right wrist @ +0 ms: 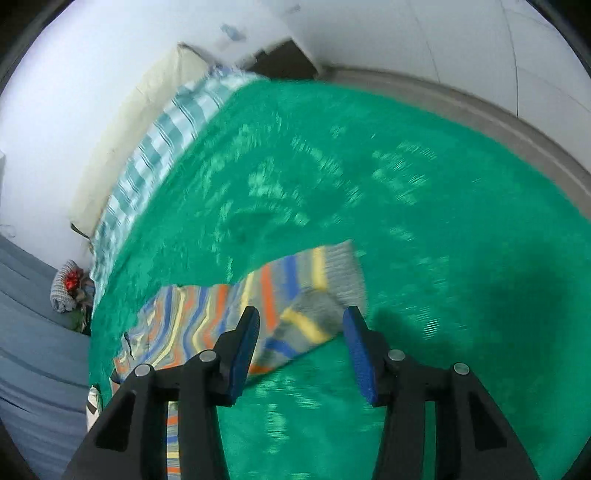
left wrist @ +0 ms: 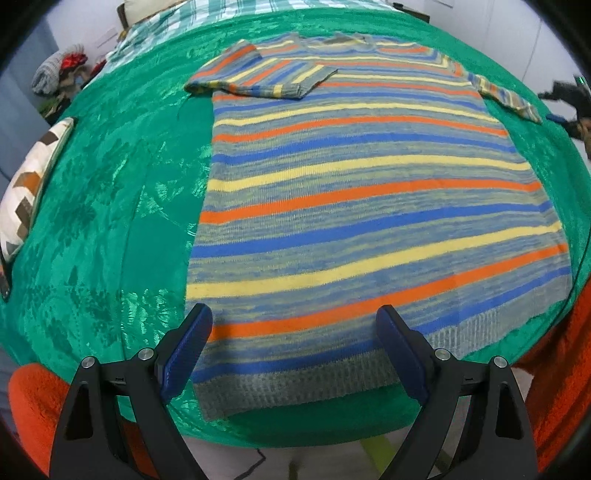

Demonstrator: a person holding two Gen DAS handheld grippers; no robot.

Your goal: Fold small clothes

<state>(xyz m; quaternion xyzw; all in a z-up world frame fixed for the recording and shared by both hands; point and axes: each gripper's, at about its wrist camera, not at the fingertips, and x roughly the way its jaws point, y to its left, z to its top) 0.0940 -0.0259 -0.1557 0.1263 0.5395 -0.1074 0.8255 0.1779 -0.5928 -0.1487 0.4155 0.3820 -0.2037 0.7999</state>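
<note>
A striped knit shirt (left wrist: 362, 192) lies spread flat on a green blanket (left wrist: 110, 206) that covers the bed, its grey ribbed hem (left wrist: 295, 384) at the near edge and its collar at the far side. The left sleeve (left wrist: 258, 75) is folded inward across the chest; the right sleeve (left wrist: 508, 98) sticks out to the right. The left gripper (left wrist: 295, 350) hovers over the near hem with its blue fingers (left wrist: 188, 350) spread wide and nothing between them. The right gripper (right wrist: 300, 347) – seen in a blurred view – hangs over the right sleeve, jaws apart, with the sleeve's cuff lying between the fingers but not pinched. A patterned cushion (left wrist: 27, 192) sits at the blanket's left edge, and a checked sheet (left wrist: 207, 14) shows at the far end of the bed.
</note>
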